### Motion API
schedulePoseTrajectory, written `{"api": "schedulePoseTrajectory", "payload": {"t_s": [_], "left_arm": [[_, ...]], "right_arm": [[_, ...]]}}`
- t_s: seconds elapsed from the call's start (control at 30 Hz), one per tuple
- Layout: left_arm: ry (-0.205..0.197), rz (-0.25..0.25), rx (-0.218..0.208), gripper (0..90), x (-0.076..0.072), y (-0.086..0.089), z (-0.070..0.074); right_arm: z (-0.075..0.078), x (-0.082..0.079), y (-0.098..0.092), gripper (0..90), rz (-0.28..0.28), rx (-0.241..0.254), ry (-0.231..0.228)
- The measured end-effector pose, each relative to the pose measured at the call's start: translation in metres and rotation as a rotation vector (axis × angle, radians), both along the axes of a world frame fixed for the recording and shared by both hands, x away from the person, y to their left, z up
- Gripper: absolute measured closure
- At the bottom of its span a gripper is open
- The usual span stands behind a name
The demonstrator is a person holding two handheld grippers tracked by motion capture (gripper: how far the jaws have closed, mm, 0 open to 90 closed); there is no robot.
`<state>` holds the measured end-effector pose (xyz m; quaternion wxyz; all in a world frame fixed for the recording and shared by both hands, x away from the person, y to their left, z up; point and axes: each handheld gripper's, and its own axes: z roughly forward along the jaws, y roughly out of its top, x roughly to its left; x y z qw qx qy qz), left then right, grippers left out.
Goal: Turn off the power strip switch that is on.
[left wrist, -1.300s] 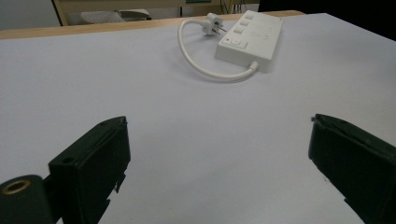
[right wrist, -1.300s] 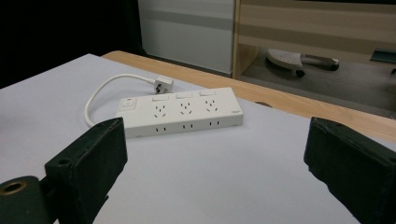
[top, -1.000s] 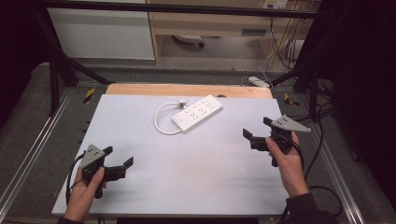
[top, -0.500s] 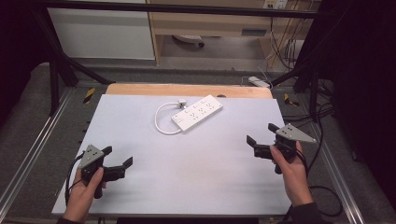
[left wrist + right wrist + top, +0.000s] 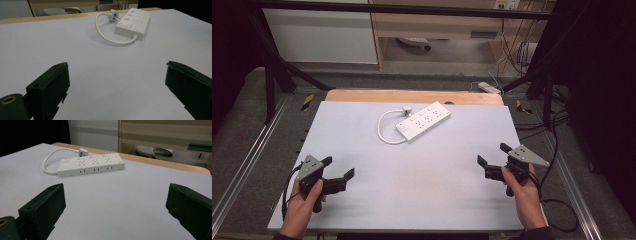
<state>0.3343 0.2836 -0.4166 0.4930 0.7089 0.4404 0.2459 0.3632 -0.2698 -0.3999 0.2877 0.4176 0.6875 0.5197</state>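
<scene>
A white power strip (image 5: 424, 119) lies at the far middle of the pale table (image 5: 422, 170), its short white cable (image 5: 384, 129) looped to the left and ending in a plug (image 5: 406, 111). The strip also appears in the left gripper view (image 5: 133, 23) and in the right gripper view (image 5: 91, 164). My left gripper (image 5: 338, 167) is held near the front left of the table, open and holding nothing. My right gripper (image 5: 493, 156) is held near the front right, open too, with nothing between its jaws. Both point toward the strip from well short of it.
A wooden strip (image 5: 412, 96) runs along the table's far edge. Black frame legs (image 5: 272, 75) stand at the back corners, with cables (image 5: 512, 45) and shelving behind. A black cable (image 5: 557, 210) trails off the right gripper past the table's right edge.
My right gripper has drawn back toward the table's front right edge. My left gripper has stayed almost where it was.
</scene>
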Motion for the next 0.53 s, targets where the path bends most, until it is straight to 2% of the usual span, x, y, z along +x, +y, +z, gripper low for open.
{"api": "schedulePoseTrajectory", "payload": {"t_s": [0.2, 0.33, 0.4, 0.53], "left_arm": [[-0.010, 0.006, 0.006, 5.4, 0.001, 0.000, 0.000], [-0.012, -0.001, 0.012, 5.4, 0.000, -0.001, 0.000], [-0.015, -0.003, 0.017, 5.4, -0.001, -0.001, 0.001], [0.002, 0.012, -0.015, 5.2, 0.000, 0.001, -0.001]], "right_arm": [[-0.020, 0.001, 0.005, 3.1, 0.019, -0.008, 0.033], [-0.032, 0.002, 0.013, 3.6, 0.047, -0.001, 0.085], [-0.036, 0.003, 0.020, 3.6, 0.075, -0.012, 0.108], [-0.042, 0.004, 0.033, 3.3, 0.113, -0.036, 0.154]]}}
